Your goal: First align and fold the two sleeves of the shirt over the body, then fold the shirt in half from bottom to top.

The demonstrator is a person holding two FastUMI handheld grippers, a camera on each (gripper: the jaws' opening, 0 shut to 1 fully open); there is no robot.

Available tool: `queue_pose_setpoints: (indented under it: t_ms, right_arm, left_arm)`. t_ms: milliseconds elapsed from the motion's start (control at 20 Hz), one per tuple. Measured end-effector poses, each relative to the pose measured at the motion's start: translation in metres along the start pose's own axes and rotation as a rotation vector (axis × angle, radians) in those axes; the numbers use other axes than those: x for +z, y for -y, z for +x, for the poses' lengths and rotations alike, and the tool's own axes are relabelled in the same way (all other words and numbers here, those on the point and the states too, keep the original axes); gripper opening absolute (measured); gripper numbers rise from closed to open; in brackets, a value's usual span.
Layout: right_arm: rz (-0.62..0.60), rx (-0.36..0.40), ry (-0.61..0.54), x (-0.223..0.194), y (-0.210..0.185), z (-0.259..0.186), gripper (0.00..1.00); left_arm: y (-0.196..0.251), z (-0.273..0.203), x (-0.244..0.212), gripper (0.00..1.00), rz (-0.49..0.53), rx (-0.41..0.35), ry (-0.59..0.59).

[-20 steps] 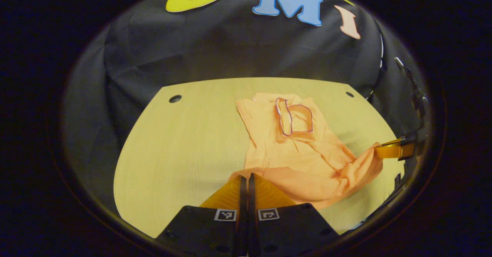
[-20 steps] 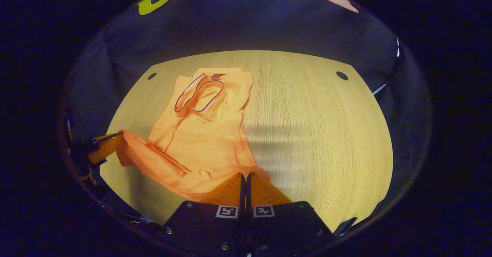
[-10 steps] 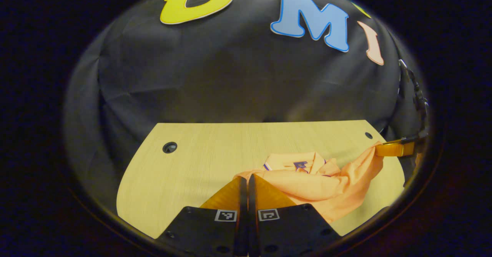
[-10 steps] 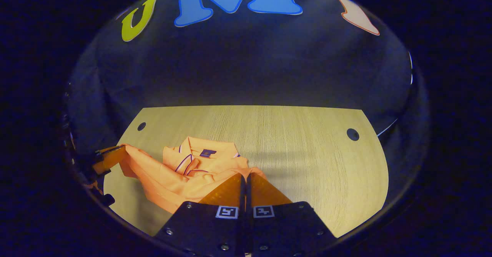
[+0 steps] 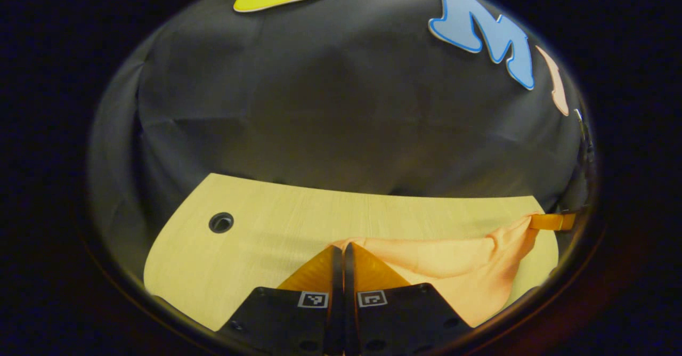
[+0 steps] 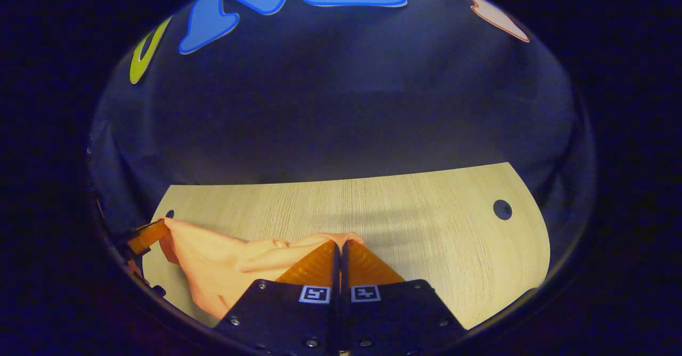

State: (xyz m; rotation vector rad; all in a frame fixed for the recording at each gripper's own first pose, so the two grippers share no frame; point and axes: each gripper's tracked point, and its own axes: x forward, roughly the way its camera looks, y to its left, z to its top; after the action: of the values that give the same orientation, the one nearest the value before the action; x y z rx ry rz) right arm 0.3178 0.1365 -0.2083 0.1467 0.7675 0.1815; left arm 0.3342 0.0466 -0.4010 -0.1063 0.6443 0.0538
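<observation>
My left gripper has its fingers pressed together with no gap I can see, pinching the left end of the shirt hem right at the tips. In the left gripper view the cloth runs off to the right from my tips as a stretched band, with a loose belly hanging below it toward the table. Its far end is at my right gripper, seen side-on at the right edge.

From the right gripper view it mirrors: my right gripper is closed tight on the other hem corner, and the shirt trails away to the left to where the left gripper shows, small, at the rim. So the held edge's long axis lies straight across, gripper to gripper, roughly parallel to the table's far edge. Both grippers look level with each other, neither one leading.

The part of the shirt I can see sits below and between my two sets of tips; collar and sleeves are out of sight, under or behind the raised edge, so I cannot tell how neatly they lie.

My read: this is the bottom-to-top fold, mid-carry. The next move turns on keeping the hem taut and square while both hands travel forward together, away from me, then lowering it onto the upper part. Risk: one hand running ahead skews the fold, or slack bunches the middle.
</observation>
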Motion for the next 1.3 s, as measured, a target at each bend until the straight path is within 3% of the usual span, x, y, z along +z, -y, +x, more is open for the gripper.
queue_pose_setpoints:
  t_ms: [200,350,400,450,500,550,700,900,1150,1300]
  right_arm:
    - [0.004,-0.016,-0.066,-0.022,0.001,0.033,0.00]
    - [0.016,-0.001,-0.098,-0.035,-0.008,0.041,0.04]
    - [0.020,0.007,-0.097,-0.036,-0.011,0.038,0.18]
    - [0.020,0.019,-0.094,-0.037,-0.013,0.037,0.24]
    - [0.009,0.010,-0.088,-0.035,-0.013,0.035,0.44]
    - [-0.010,0.005,-0.077,-0.036,-0.012,0.033,0.47]
    - [-0.032,0.019,-0.047,-0.029,-0.018,0.026,0.47]
    - [-0.051,0.041,0.058,-0.004,-0.026,-0.007,0.47]
    - [-0.071,0.051,0.257,0.027,-0.025,-0.099,0.47]
    - [-0.088,0.047,0.366,0.034,-0.034,-0.156,0.47]
  left_arm:
    - [0.000,0.033,-0.031,0.06,0.020,0.013,-0.065]
    - [0.002,0.038,-0.041,0.14,-0.007,-0.009,-0.082]
    - [0.004,0.036,-0.041,0.43,-0.018,-0.014,-0.083]
    - [0.004,0.031,-0.037,0.71,-0.020,-0.019,-0.079]
    - [0.003,0.028,-0.033,0.99,-0.015,-0.020,-0.072]
    - [0.005,0.025,-0.029,0.94,-0.009,-0.022,-0.063]
    - [0.018,-0.003,-0.003,0.96,0.014,-0.042,-0.019]
    - [0.037,-0.078,0.047,0.96,0.039,-0.081,0.092]
    - [0.053,-0.209,0.111,0.96,0.081,-0.122,0.271]
    - [0.058,-0.291,0.125,0.95,0.095,-0.136,0.359]
